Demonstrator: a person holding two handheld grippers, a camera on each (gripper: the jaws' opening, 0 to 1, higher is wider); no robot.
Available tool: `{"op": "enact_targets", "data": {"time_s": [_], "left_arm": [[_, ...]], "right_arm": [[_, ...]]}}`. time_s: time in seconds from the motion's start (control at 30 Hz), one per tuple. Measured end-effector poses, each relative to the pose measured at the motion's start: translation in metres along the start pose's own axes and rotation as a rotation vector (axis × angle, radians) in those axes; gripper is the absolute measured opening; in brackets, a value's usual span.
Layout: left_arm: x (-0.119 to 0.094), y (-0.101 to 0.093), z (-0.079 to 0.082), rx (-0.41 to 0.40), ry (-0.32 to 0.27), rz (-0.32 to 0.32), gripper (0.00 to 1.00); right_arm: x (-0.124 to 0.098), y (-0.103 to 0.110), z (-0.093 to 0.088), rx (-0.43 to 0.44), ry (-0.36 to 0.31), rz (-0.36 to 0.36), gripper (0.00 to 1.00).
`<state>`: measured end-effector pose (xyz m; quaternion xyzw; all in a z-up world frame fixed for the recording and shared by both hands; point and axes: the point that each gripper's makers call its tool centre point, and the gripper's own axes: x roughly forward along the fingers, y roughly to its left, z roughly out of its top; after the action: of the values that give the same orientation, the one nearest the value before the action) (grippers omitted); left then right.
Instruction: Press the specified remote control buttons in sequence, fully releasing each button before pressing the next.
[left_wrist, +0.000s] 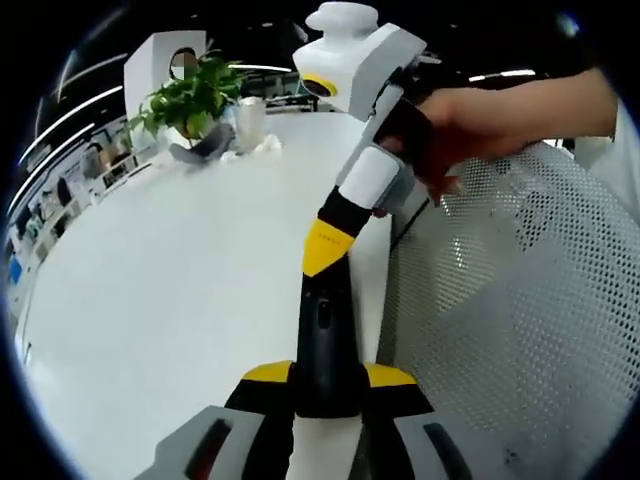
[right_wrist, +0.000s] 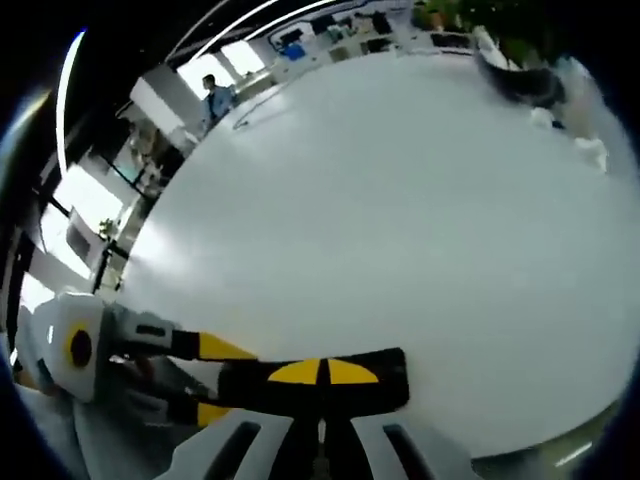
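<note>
— Remote control, slim black plastic bar (left_wrist: 325, 340): where?
— Above the near edge of the round white worktop (left_wrist: 180, 280), beside a white mesh chair back (left_wrist: 520, 330).
— Held how?
— Pinched at its sides by the left gripper (left_wrist: 325, 375). Right gripper (left_wrist: 325, 248) pressed together, yellow tip touching the far end.
— Progress?
— Probably mid-press; release pending. Cannot tell how many presses finished.
</note>
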<state>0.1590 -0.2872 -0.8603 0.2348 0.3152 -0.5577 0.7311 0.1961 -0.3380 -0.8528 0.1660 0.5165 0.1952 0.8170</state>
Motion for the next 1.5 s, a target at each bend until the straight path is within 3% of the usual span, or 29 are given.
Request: {"op": "enact_targets", "data": {"time_s": [0.1, 0.27, 0.47, 0.6, 1.17, 1.3, 1.5], "left_arm": [[0.000, 0.000, 0.000, 0.005, -0.005, -0.002, 0.24], [-0.001, 0.000, 0.000, 0.010, -0.013, -0.005, 0.25], [-0.001, 0.000, 0.000, 0.011, -0.016, -0.006, 0.25], [-0.001, 0.000, 0.000, 0.010, -0.018, -0.006, 0.25], [-0.001, 0.000, 0.000, 0.008, -0.020, -0.004, 0.25], [0.000, 0.000, 0.001, 0.007, -0.021, -0.001, 0.25], [0.000, 0.000, 0.001, 0.006, -0.023, -0.001, 0.25]], "right_arm": [[0.000, -0.002, 0.000, 0.046, 0.012, 0.019, 0.00], [-0.001, 0.002, 0.000, 0.033, 0.023, 0.005, 0.00], [-0.002, 0.006, -0.002, -0.035, 0.056, -0.011, 0.00], [-0.006, 0.007, -0.010, -0.066, 0.128, -0.025, 0.00], [-0.007, 0.005, -0.014, -0.093, 0.130, -0.018, 0.00], [-0.007, 0.003, -0.013, -0.004, 0.114, 0.015, 0.00], [-0.006, 0.007, -0.014, -0.154, 0.106, -0.035, 0.00]]}}
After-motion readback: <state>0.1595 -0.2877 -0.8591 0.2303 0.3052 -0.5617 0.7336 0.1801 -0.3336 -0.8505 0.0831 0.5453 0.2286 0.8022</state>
